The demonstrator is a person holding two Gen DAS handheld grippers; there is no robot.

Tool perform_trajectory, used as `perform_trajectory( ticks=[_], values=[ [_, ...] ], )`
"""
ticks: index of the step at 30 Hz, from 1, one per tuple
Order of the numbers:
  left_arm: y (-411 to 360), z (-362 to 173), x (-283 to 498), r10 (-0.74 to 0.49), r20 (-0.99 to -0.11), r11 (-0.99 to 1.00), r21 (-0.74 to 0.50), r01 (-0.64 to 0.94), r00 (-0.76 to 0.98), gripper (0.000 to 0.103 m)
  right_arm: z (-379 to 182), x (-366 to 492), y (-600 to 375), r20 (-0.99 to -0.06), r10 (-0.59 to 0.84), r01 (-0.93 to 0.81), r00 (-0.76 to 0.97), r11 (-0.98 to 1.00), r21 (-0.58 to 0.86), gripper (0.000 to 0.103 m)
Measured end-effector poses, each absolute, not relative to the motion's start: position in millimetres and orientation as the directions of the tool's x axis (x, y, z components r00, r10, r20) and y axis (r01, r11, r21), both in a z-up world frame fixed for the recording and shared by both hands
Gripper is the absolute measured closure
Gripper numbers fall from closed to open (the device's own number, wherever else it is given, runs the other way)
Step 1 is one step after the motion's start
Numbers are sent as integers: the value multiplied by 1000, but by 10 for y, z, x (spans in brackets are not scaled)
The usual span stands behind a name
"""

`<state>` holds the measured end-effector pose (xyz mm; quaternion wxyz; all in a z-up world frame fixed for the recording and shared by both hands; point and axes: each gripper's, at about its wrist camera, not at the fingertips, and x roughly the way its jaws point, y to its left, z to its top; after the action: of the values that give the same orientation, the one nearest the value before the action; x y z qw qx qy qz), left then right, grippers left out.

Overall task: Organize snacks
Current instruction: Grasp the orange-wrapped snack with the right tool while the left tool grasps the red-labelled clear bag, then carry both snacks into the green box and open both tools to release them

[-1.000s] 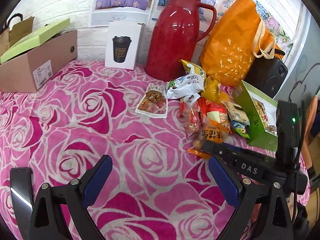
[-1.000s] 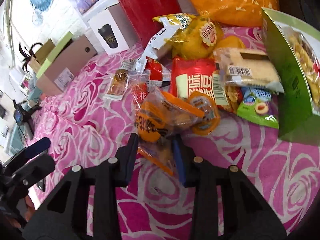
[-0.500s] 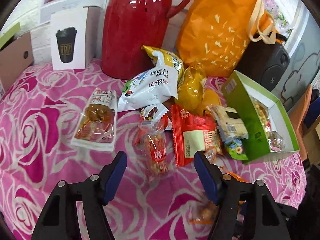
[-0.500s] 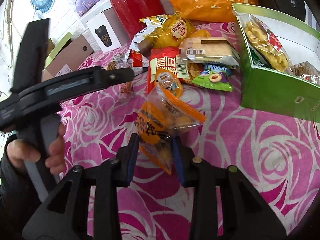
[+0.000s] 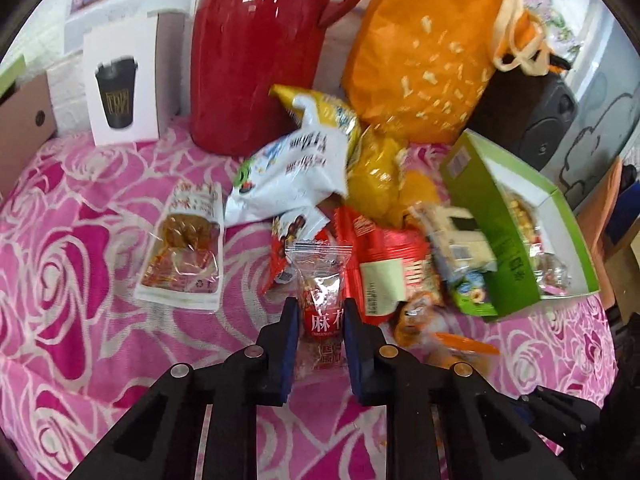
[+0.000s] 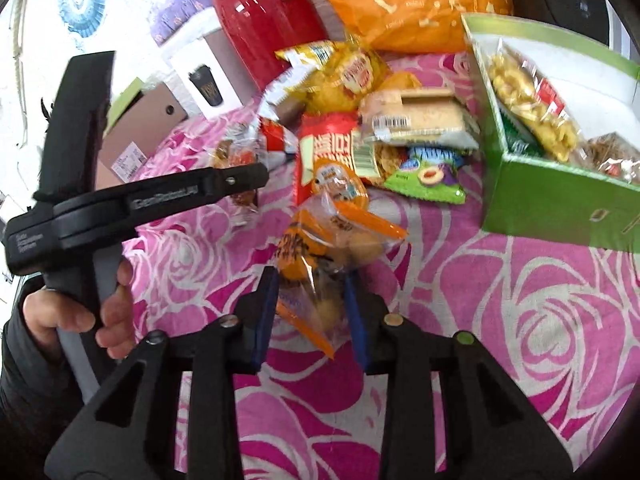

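Grip comes first here, and you have two of them to mind. Your left gripper (image 5: 320, 322) sits at lower centre of its view with the blue pads narrowed onto the clear twist-snack packet (image 5: 323, 300), pinching its lower half just under the red label. Whether the pads bite firmly or only brush the film I cannot tell, so squeeze until the plastic stops slipping before you lift. Your right gripper (image 6: 310, 304), lower centre of the right wrist view, is clamped on the orange-striped packet (image 6: 332, 240), which hangs up and out of the jaws over the pink rose cloth (image 6: 500, 320).

The green box (image 6: 540, 200) stands at the right of both frames, open side up, already holding a bag of puffed snacks (image 6: 528, 100) in its upper part. That looks like the place for both packets. Carry the orange-striped one in first, since it is nearer and free of the heap. Go in over the box's near wall and lower it into the empty corner, not on top of the puffed bag.

With the left, pull the twist packet straight toward you and up; its top lies against the red packet (image 5: 384, 264) and the small red-and-white wrapper (image 5: 296, 228), and a sideways drag would likely pull those along.
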<state>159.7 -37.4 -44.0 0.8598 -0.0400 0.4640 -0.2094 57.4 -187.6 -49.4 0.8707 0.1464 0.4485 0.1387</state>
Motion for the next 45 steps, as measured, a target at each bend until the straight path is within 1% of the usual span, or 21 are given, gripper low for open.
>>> perform_trajectory(
  ticks=[1,2,9,11,18,25,27,34,39,45],
  values=[
    [-371,-363,1552,-402,-773,907,-261,331,491,82,-456,552,-1890,-729,385,-118,566,913,390,80],
    [-375,-291,1517,-406,-765,904,-259,339,500,82,-408,527,-1908,-720,387,-119,575,911,395,81],
    [-476,263,1232,-457,-690,879,-250,407,562,82,-116,357,-1956,-669,365,-147,648,921,361,82],
    [-524,371,1177,-468,-672,871,-242,427,574,82,-39,310,-2031,-644,361,-139,675,919,369,85],
    [-756,566,1015,-511,-648,841,-241,485,564,82,142,212,-2340,-608,302,-77,734,927,367,85],
    [-1130,654,1029,-565,-640,797,-260,545,521,82,338,140,-2807,-562,228,-3,795,928,373,85],
    [-1272,676,1039,-576,-638,785,-256,565,512,82,392,142,-2973,-553,182,38,813,931,362,85],
    [-1883,629,1159,-607,-655,736,-249,630,450,82,390,210,-3532,-561,45,166,827,933,319,85],
    [-2266,504,1248,-600,-683,718,-230,657,417,82,318,314,-3832,-574,0,215,819,927,306,85],
    [-2489,359,1359,-594,-696,708,-215,672,403,80,208,413,-4158,-580,-49,275,813,911,308,84]
  ],
)
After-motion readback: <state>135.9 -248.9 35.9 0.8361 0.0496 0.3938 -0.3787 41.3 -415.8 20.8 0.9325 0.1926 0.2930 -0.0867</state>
